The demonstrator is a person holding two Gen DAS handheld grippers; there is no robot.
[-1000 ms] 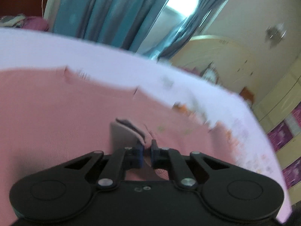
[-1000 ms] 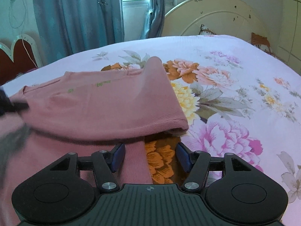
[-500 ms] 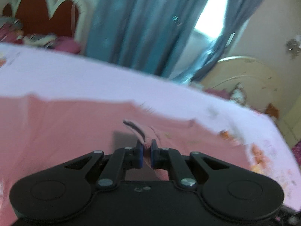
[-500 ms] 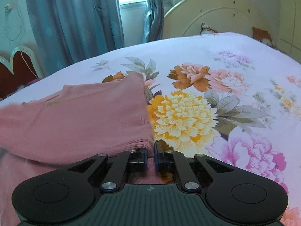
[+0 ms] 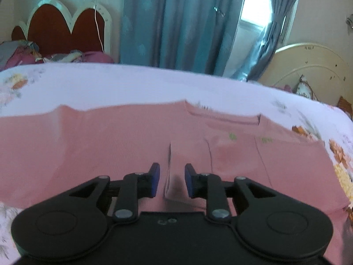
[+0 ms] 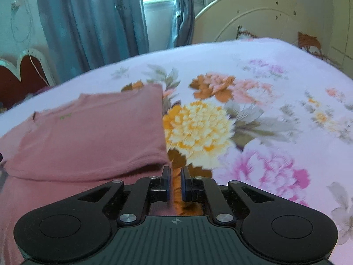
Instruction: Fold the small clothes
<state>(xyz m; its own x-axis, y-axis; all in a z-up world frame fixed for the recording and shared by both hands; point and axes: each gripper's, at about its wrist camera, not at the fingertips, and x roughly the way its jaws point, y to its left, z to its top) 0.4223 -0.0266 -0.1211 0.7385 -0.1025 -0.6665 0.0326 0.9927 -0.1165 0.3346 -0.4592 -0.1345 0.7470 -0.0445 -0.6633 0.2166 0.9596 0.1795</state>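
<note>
Above the pink shirt [image 5: 132, 145] on the flowered bedspread [image 6: 264, 114], my left tongs [image 5: 169, 180] stand apart, a raised crease of the cloth running between the blue pads [image 5: 154, 178] without being pinched. My right tongs [image 6: 175, 184] sit just off the shirt's near corner, their pads [image 6: 167, 183] almost together with a thin gap; I see only bedspread in that gap, and I cannot tell whether any cloth is caught lower down.

The shirt lies flat across the bedspread with one side already turned over onto the body, its folded edge [image 6: 162, 119] running straight beside the big yellow flower [image 6: 196, 130]. The collar [image 5: 222, 116] lies at the shirt's far edge, toward the blue curtains [image 5: 176, 22].

I judge the step in hand to be letting go after that side fold. To do it well I would widen both tongs fully before lifting, rise straight off the shirt so the pads do not drag the fold open, and check that the crease under my left tongs lies down flat.

No basket, box or drawer shows around the shirt; beyond it, only a headboard [image 5: 61, 28] and a heap of bedding [image 5: 26, 53].
</note>
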